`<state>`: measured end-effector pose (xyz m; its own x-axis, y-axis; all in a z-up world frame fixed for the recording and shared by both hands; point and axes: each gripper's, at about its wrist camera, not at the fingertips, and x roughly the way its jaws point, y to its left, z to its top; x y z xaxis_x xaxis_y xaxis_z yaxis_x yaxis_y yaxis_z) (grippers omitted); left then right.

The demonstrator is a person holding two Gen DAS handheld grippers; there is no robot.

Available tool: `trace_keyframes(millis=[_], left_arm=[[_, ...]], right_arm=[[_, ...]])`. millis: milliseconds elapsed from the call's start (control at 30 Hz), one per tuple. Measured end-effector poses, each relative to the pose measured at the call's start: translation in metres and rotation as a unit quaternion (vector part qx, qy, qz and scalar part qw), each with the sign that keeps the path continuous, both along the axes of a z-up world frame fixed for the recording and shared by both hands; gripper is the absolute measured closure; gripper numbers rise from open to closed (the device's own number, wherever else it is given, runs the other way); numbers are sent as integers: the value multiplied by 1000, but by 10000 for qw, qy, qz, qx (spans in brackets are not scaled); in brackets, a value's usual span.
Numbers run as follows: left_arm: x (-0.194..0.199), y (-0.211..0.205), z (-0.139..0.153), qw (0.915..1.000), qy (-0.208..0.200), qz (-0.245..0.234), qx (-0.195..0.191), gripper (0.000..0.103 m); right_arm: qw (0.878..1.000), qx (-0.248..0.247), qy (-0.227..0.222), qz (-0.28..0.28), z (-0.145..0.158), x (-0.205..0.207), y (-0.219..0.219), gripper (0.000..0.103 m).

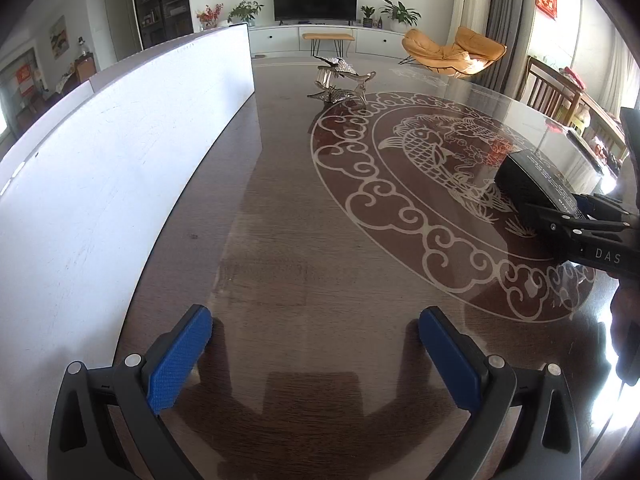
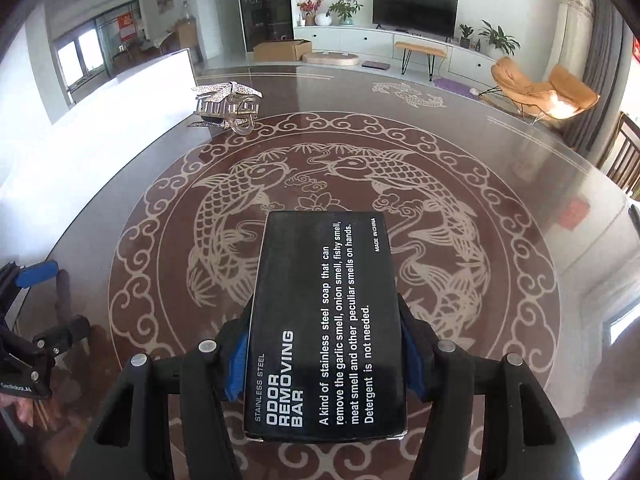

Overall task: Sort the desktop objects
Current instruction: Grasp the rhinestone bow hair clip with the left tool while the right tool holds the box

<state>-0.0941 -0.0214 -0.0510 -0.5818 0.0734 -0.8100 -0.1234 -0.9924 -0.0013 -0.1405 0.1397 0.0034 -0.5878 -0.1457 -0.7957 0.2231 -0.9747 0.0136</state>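
Two blue pads of our right gripper [image 2: 324, 356] lie mostly hidden, fingers clamping the black box [image 2: 326, 320], long axis pointing ahead above the worktop [image 2: 520, 168]; our left gripper [image 1: 316, 356] gapes wide.

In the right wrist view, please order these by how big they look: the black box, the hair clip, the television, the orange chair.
1. black box, though it is nearest to the camera.
2. orange chair
3. television
4. hair clip

The last three look close in size; their order is unsure.

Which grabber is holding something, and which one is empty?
The right gripper holds the black box between its jaws. The left gripper is open and empty.
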Motion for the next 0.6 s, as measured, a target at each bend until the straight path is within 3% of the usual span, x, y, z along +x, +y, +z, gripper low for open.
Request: trace_keyframes(millis=[67, 267, 500, 600], left_arm=[[0, 0, 0, 10000, 0, 1, 0, 0], [0, 0, 0, 10000, 0, 2, 0, 0], [-3, 1, 1, 10000, -7, 1, -12, 0], [-30, 9, 1, 9999, -80, -141, -32, 0]], right_arm=[[10000, -7, 17, 6, -2, 5, -1, 23], [10000, -49, -20, 29, -6, 8, -7, 11], [9998, 144, -90, 61, -9, 8, -14, 2], [9998, 134, -102, 72, -9, 10, -14, 1]])
